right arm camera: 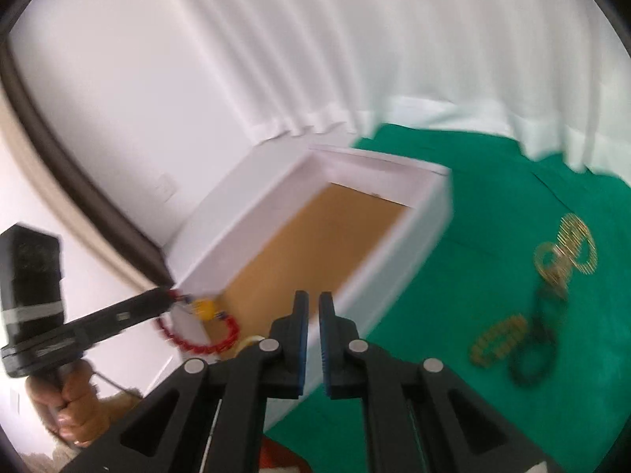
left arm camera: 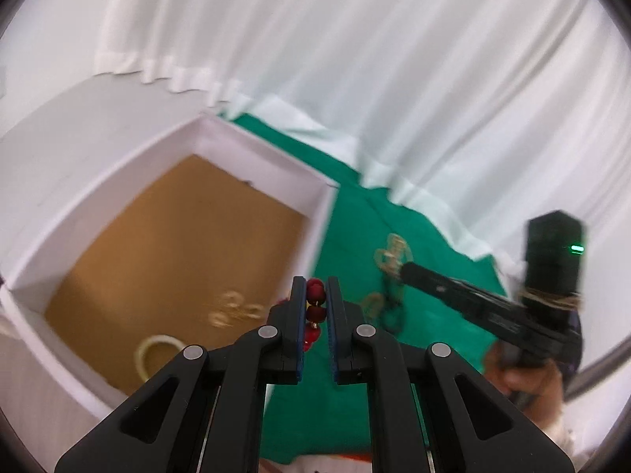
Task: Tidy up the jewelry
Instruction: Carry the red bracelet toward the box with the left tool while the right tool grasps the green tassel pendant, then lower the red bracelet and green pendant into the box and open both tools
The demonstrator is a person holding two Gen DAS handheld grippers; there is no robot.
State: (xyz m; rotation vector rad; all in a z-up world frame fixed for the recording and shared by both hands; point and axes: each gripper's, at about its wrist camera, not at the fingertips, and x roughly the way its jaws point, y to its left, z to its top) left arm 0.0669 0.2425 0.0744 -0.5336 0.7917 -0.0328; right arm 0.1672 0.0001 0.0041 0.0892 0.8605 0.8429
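Left wrist view: left gripper [left arm camera: 316, 289] nearest, clamped on a red bead necklace [left arm camera: 315, 307], beads pinched between the pads, held above the near edge of the white box [left arm camera: 315, 232]. The box has a brown floor; a white bangle [left arm camera: 157, 352] and blurred gold jewelry [left arm camera: 236, 311] lie inside. To the right is a green cloth [left arm camera: 347, 386] with gold earrings [left arm camera: 392, 256] and a dark piece on it. The right gripper [left arm camera: 406, 270] reaches in from the right, with a hand [left arm camera: 524, 374] on its handle.

Right wrist view: right gripper [right arm camera: 313, 301] nearest, fingers together with nothing between them, over the box wall. The left gripper at left holds the red necklace, which hangs as a loop over the box corner. A gold bracelet [right arm camera: 499, 339] and a dark bangle [right arm camera: 532, 362] lie on the green cloth. White curtain [right arm camera: 355, 39] behind.
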